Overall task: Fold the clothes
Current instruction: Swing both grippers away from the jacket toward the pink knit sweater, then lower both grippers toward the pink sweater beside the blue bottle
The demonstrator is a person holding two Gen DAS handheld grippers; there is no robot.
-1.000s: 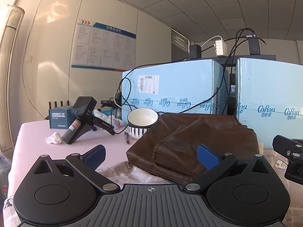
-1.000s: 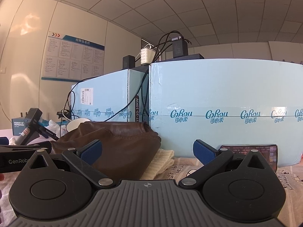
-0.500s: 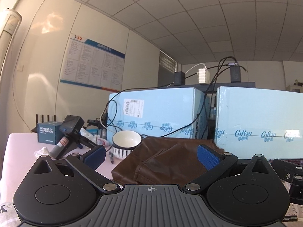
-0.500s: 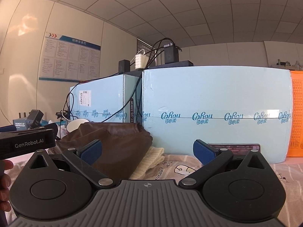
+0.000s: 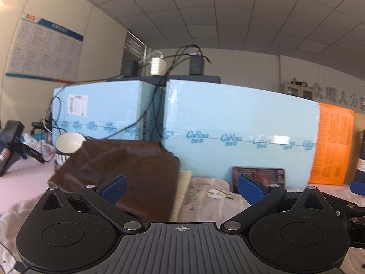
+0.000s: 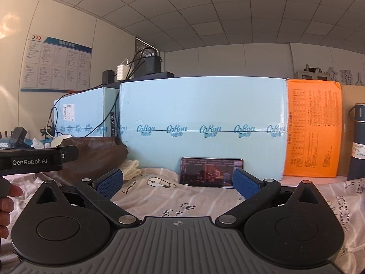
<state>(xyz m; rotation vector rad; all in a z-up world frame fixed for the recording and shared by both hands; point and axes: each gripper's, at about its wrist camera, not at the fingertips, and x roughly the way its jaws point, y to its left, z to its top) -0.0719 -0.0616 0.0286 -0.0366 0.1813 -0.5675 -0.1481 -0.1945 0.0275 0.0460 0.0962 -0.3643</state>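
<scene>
A folded brown leather-like garment (image 5: 127,166) lies on the table, over a cream knit piece (image 5: 182,182); it also shows in the right wrist view (image 6: 95,155). A pale printed cloth (image 6: 178,196) is spread under both grippers and shows in the left wrist view (image 5: 205,196). My left gripper (image 5: 181,188) is open and empty, just in front of the brown garment's right edge. My right gripper (image 6: 178,183) is open and empty above the printed cloth. The left gripper's body (image 6: 34,159) sits at the left of the right wrist view.
Two light blue boxes (image 6: 200,123) wall off the back, with chargers and cables on top. A phone (image 6: 211,171) leans on them. An orange package (image 6: 312,127) and a dark flask (image 6: 359,141) stand right. A white bowl (image 5: 69,141) and black devices (image 5: 9,141) sit left.
Both grippers have swung to the right. The brown garment has slid left in both views, and the phone and orange package have come into view. Both grippers stay open.
</scene>
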